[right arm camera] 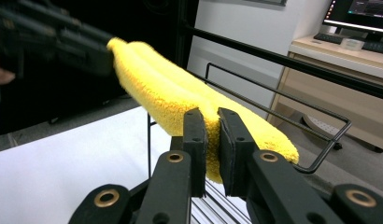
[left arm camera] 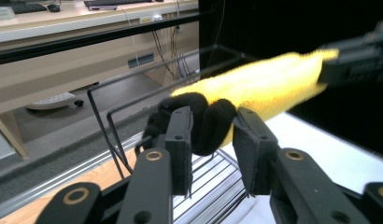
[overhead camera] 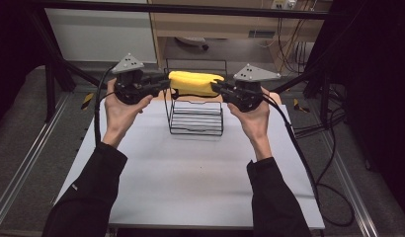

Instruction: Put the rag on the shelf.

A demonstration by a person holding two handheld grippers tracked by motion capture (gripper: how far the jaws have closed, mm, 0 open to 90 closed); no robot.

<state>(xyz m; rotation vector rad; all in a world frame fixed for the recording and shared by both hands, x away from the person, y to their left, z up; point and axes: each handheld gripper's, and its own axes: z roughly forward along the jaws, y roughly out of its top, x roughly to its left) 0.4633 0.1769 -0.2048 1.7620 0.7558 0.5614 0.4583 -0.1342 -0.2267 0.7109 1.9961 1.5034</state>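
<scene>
A folded yellow towel (overhead camera: pixel 195 83) is held stretched level between the two grippers, above the top rail of a black wire rack (overhead camera: pixel 195 118) that stands on the white table (overhead camera: pixel 190 173). In the left gripper view a black band or hem (left arm camera: pixel 206 123) is seen at the towel's near end, bulging between the jaws.

The right gripper (right arm camera: pixel 211 135) is closed tight on its end of the cloth, which is pinched thin between the pads. The left gripper (left arm camera: pixel 213 140) is set wider: its jaws flank the black end with a gap visible on the right side, so a firm hold there cannot be confirmed.

The main risk is judged to lie on that left side. If the end is let go before the towel rests on the rail, the cloth may swing down from the right gripper, unfold, and hang beside the rack or drop onto the table. A second risk is that the light wire rack may be nudged or tipped if the grippers are lowered against its rail. Uneven draping could also let the towel slide off afterwards.

Counted: one towel, one rack, one table, two grippers, two hands.
</scene>
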